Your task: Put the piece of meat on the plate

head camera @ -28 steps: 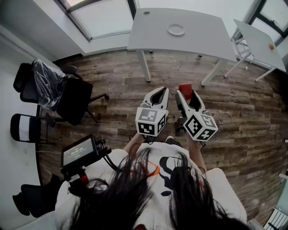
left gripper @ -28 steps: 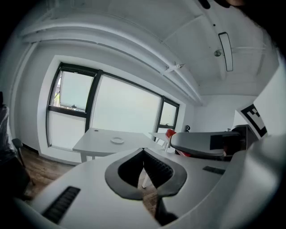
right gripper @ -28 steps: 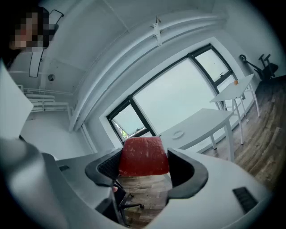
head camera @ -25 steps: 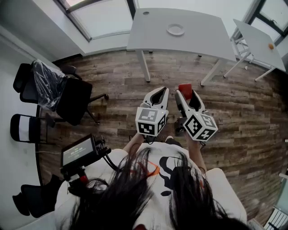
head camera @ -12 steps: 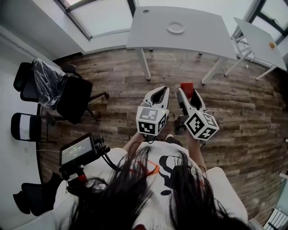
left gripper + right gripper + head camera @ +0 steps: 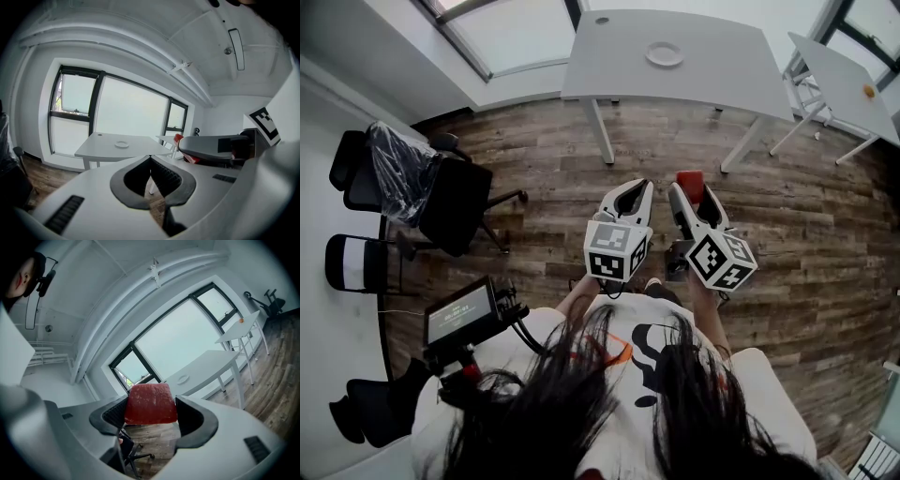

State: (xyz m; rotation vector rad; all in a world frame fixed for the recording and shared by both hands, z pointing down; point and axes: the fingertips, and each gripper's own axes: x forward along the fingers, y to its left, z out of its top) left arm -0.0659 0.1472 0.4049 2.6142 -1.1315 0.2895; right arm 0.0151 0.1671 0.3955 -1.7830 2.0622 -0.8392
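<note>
A red piece of meat sits clamped between the jaws of my right gripper; in the head view the meat shows at the tip of the right gripper, held over the wooden floor. My left gripper is beside it, shut with nothing in it, its tips meeting in the left gripper view. A small white plate lies on the white table well ahead of both grippers. The plate also shows in the left gripper view and the plate in the right gripper view.
Black office chairs stand at the left, one wrapped in plastic. A second white table with a small orange object stands at the right. A monitor rig hangs at my left side. Wooden floor lies between me and the table.
The view has shifted slightly forward, so the table and plate sit a little higher in the head view. Both grippers keep the same pose and hold.
</note>
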